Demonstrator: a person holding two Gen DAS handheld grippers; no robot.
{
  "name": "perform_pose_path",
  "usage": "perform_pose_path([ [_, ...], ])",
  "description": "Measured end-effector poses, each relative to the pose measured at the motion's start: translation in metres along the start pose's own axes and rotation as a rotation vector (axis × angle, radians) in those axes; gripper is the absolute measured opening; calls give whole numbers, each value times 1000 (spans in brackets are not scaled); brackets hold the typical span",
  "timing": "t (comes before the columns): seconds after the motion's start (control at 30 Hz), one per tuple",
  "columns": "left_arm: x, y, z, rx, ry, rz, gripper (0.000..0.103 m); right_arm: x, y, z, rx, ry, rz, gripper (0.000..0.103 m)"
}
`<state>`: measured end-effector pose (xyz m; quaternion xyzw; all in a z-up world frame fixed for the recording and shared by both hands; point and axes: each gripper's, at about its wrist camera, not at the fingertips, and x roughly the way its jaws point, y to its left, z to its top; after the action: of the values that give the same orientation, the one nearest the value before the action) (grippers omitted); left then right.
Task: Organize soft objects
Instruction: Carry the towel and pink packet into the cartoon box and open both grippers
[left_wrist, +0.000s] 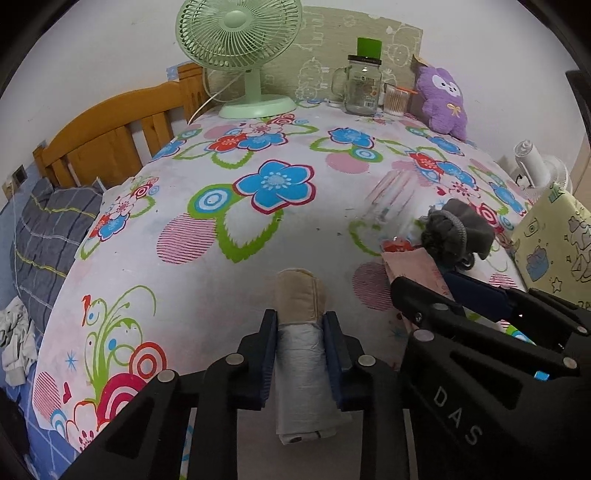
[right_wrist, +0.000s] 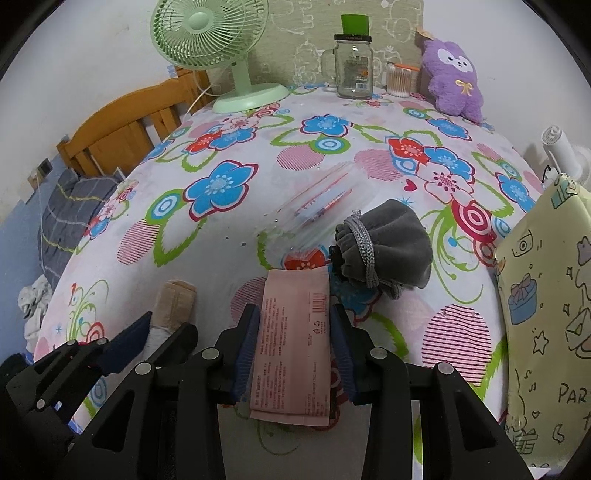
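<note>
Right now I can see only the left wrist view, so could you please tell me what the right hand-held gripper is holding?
Observer: The right hand-held gripper is closed on a pink packet, one finger against each long edge.
Operator: Thank you. Which face is up?
Observer: The printed face, with a barcode near its far right corner.
Operator: Is the grey pouch lying on the packet?
Observer: No, the grey pouch lies just beyond that corner, not on top of the packet.

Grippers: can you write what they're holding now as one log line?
left gripper: shut on rolled cloth | right gripper: shut on pink packet | grey pouch: on table, untouched
</note>
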<state>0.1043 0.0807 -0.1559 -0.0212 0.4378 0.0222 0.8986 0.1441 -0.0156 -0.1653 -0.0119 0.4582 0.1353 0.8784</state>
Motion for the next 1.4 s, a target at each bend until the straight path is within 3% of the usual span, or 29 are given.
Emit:
perform_pose_path([
  [0.8,-66,-25,30,22,-147,-2,23,-81,-9,24,-35,-170,-10,42],
  [1.4,-110,-76,54,72,-235,-36,23,-144,-49,40,-29,-274,-53,42],
])
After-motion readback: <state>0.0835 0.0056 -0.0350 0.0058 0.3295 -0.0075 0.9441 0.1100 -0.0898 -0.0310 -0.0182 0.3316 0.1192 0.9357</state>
